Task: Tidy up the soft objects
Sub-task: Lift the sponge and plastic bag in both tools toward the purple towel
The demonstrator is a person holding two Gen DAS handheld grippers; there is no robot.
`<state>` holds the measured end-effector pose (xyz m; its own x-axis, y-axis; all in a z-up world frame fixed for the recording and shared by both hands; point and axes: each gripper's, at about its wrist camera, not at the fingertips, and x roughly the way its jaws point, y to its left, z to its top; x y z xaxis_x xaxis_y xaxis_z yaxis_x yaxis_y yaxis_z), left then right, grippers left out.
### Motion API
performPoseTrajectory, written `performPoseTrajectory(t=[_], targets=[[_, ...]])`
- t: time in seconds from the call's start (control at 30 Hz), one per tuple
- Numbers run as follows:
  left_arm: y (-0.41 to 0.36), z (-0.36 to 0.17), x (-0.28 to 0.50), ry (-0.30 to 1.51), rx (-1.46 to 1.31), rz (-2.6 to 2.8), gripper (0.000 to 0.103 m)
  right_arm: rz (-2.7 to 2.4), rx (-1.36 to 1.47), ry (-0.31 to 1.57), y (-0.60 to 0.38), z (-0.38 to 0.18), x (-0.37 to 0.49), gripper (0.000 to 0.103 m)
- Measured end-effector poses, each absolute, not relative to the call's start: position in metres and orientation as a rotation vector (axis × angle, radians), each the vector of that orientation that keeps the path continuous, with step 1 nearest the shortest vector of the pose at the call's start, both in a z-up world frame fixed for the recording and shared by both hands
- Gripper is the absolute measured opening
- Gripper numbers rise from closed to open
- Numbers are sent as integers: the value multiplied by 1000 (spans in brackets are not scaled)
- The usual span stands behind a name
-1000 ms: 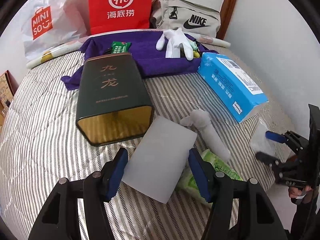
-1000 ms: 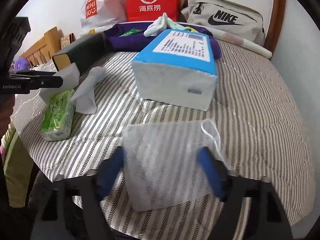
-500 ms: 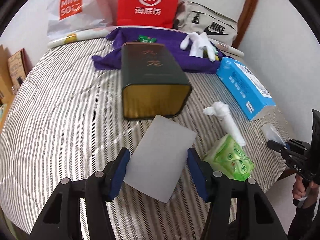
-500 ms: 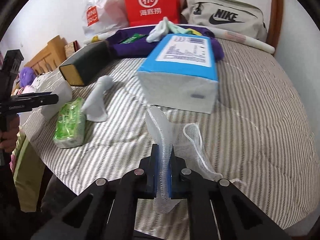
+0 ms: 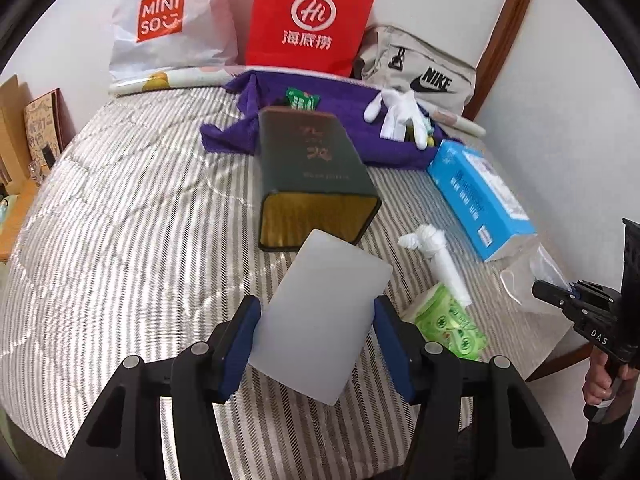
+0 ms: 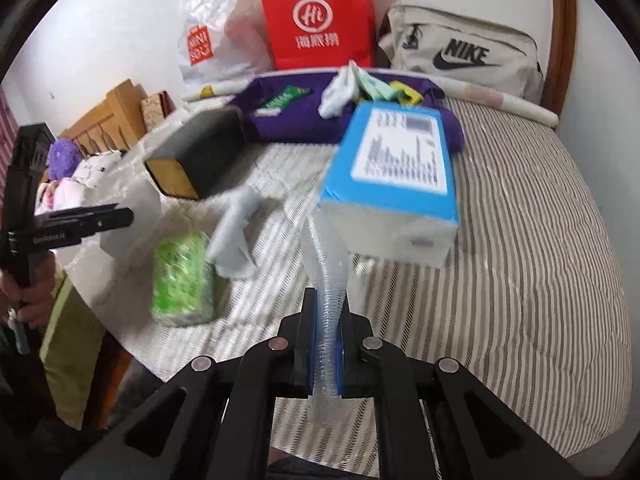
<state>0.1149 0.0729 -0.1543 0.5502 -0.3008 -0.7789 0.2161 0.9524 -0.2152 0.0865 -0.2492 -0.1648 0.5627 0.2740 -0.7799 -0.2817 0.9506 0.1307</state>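
1. Your right gripper (image 6: pixel 325 344) has snapped its jaws tight on the see-through mesh pouch (image 6: pixel 326 276). One second back the jaws stood wide around the pouch as it lay flat on the striped bed cover (image 6: pixel 520 264); now the pouch is squeezed thin between the blue pads (image 6: pixel 310 344)

2. The pouch has come up off the cover. It stands in a narrow strip in front of the blue tissue pack (image 6: pixel 394 178), and I cannot see its white string any more

3. Your left gripper (image 5: pixel 316 344) pinches the white flat pack (image 5: pixel 324 312) by its two long sides. The jaws are about halfway wide, because the pack fills the gap. That grip looks the same as it did a second ago

4. The left view has slid sideways. The dark green tin (image 5: pixel 312 176), lying on its side with its gold open mouth facing you, now sits right past the white pack

5. So both your hands are full. I think the tin or the purple cloth (image 5: pixel 344 96) is where they go, but I cannot be sure which

6. The rolled white bag (image 5: pixel 436 256) and the green tissue packet (image 5: pixel 448 322) lie on the cover, waiting their turn

7. Watch the pouch: it is floppy and could slip out
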Motion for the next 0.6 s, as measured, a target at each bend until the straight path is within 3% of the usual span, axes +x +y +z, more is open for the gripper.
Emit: performPoseTrajectory(t=[0.6], targets=[[82,-88,167,867,-136,-269,56,418,9,776,-242,-80,156,7]])
